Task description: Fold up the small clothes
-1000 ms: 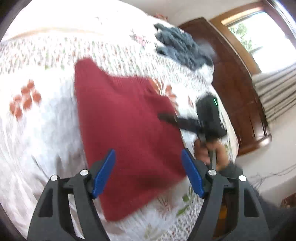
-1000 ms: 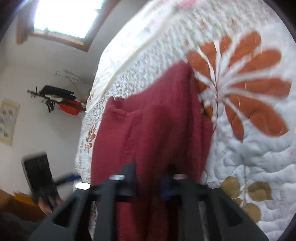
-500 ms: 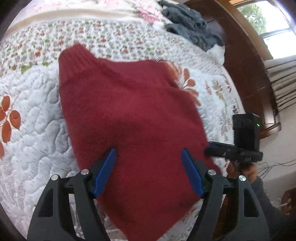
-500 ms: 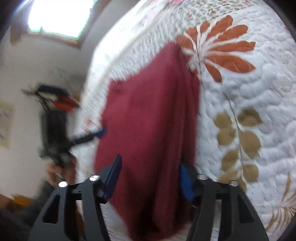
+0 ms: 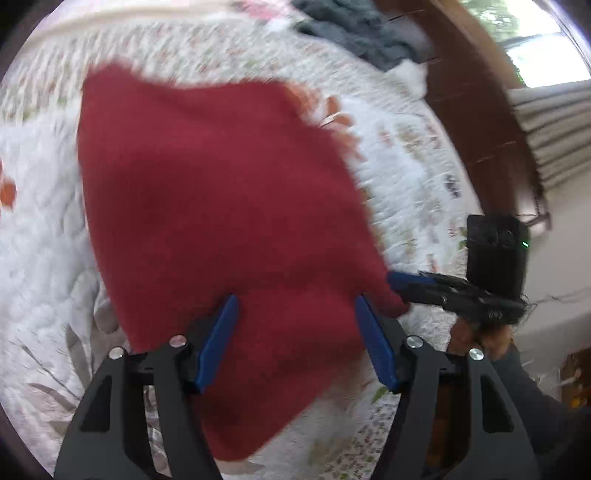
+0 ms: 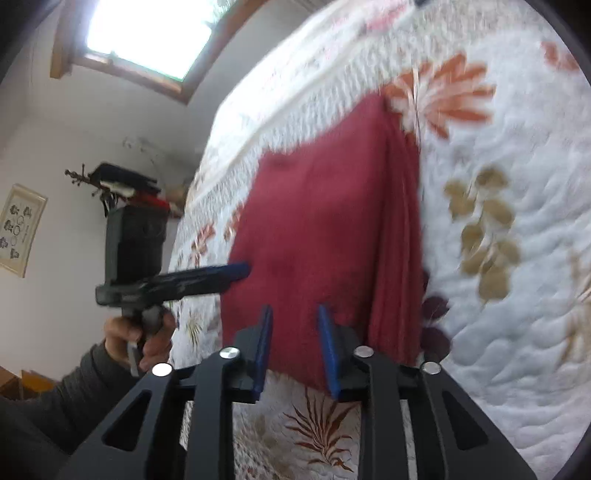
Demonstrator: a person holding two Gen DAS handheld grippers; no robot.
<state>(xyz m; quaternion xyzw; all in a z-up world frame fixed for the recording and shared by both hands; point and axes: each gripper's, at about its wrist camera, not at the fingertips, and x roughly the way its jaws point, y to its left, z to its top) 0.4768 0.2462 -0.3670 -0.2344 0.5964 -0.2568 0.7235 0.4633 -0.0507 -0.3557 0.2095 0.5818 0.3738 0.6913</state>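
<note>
Your left gripper: jaws spread wide, nothing between them, poised over the near edge of the red knit garment.
Your right gripper: jaws parted narrowly, at the garment's near edge; whether they touch it, cannot tell.
Garment: folded, flat on the quilted floral bedspread.
Left view only: grey clothes heaped by the wooden headboard.
Right view only: window, wall poster.
</note>
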